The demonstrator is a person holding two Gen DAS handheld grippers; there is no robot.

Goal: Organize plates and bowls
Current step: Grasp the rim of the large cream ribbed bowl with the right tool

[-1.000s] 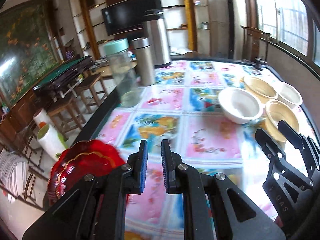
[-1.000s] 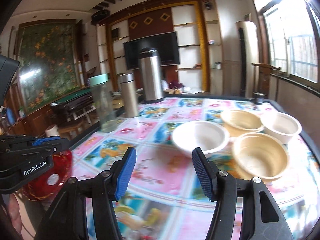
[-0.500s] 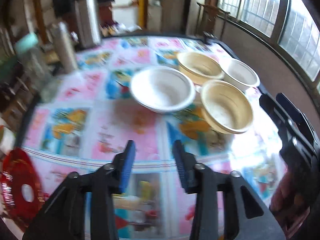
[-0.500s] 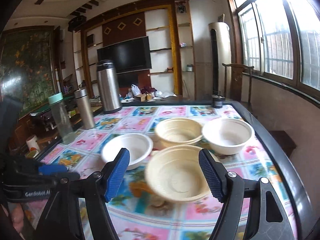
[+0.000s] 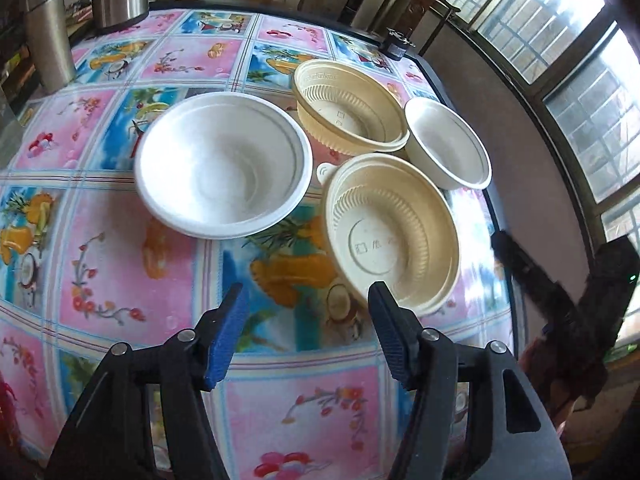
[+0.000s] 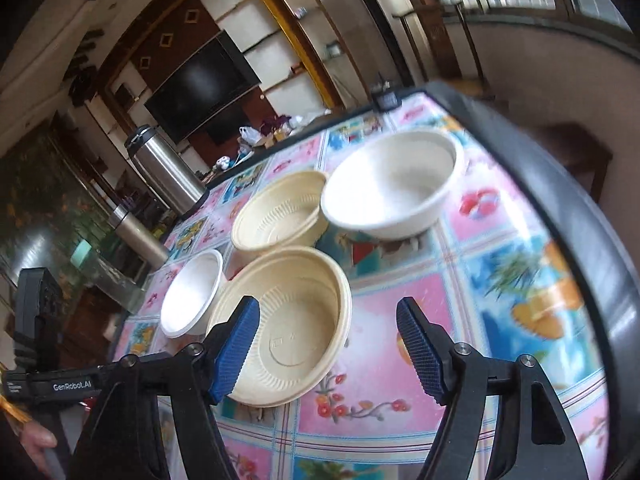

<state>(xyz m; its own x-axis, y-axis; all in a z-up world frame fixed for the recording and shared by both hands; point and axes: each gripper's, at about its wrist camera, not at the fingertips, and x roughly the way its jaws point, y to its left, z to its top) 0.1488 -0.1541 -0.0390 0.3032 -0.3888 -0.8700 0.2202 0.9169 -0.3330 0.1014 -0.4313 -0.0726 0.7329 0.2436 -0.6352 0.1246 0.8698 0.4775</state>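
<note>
My left claw (image 5: 306, 334) is spread wide and grasps nothing, its 2 blue pads hanging above the surface (image 5: 132, 264) with its bright fruit-and-flower squares. Just ahead of its right pad sits the near beige bowl (image 5: 394, 236), ribbed inside, upright; the pad overlaps its near rim in this view, and I cannot tell whether they touch. Ahead and to the left of this claw stands the large white bowl (image 5: 224, 170), upright and bare inside. Farther ahead is the far beige bowl (image 5: 348, 108), and to its right, close to the dark edge of the surface, the small white bowl (image 5: 448, 144). The 4 bowls crowd together, rims nearly meeting. 2 steel flasks (image 5: 50, 32) stand far off to the left.

My right claw (image 6: 326, 344) is released too, jaws wide apart, nothing between them. From here the near beige bowl (image 6: 288, 324) lies just ahead of its left pad, which overlaps the rim. Behind it are the far beige bowl (image 6: 280, 212) and, to the right, the small white bowl (image 6: 394, 184); the large white bowl (image 6: 194, 294) is off to the left. My left claw's black body shows at the far left of this view.
</note>
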